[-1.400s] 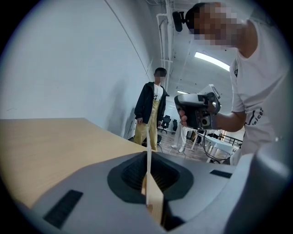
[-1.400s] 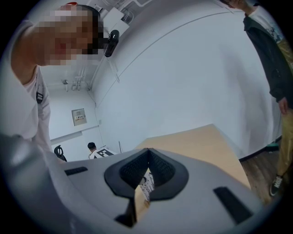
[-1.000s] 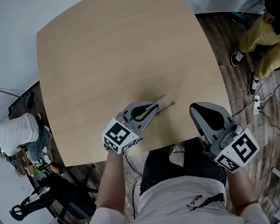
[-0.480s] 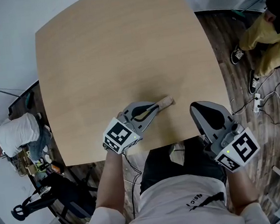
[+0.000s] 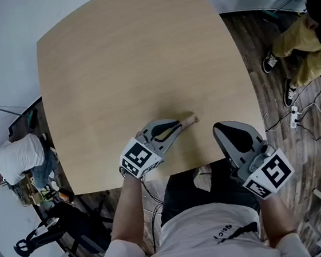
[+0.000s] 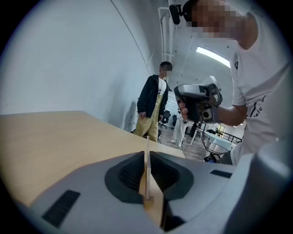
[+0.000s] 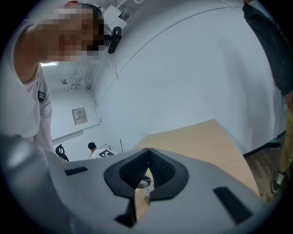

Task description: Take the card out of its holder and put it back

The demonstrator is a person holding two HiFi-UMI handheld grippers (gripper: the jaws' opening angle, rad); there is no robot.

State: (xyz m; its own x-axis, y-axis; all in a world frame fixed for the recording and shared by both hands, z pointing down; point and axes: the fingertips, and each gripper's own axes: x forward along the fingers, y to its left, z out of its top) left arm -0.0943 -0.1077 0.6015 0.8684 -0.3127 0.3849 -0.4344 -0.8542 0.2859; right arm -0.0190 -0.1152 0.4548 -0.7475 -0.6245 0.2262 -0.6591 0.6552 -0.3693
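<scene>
In the head view, the left hand-held gripper is over the worktop near its front edge, and a pale card pokes out past its tips. Only the left gripper view shows the card edge-on and upright between the pads, with the narrow jaws just opening. The right hand-held gripper hovers at the worktop's front edge. Its own view shows its jaws together and empty.

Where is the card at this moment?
The card stands edge-on between the opening jaws of the left gripper. In the head view it is near the front edge of the table, left of the right gripper.
</scene>
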